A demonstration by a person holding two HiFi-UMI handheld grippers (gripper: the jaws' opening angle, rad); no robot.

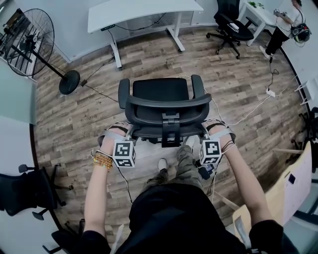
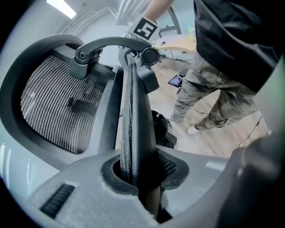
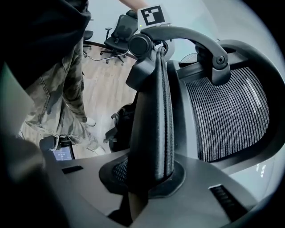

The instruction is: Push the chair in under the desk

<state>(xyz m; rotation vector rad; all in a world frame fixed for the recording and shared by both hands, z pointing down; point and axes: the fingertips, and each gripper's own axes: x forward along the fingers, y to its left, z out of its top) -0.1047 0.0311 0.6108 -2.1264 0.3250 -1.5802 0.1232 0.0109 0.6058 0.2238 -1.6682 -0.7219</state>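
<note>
Grip: left gripper (image 1: pixel 128 131) and right gripper (image 1: pixel 206 130) each pinch a backrest edge of the chair (image 1: pixel 161 94). Risk: an uneven push could veer it into a desk (image 1: pixel 144 12) leg or onto the floor cable (image 1: pixel 99 93).

Bright, even indoor light; soft shadows on the brown wooden plank floor (image 1: pixel 149 59). All views bend strongly toward dark, vignetted edges. A white ceiling strip light (image 2: pixel 62 8) glares far left; the black mesh office chair (image 2: pixel 53 102) blurs nearest the lens.
</note>
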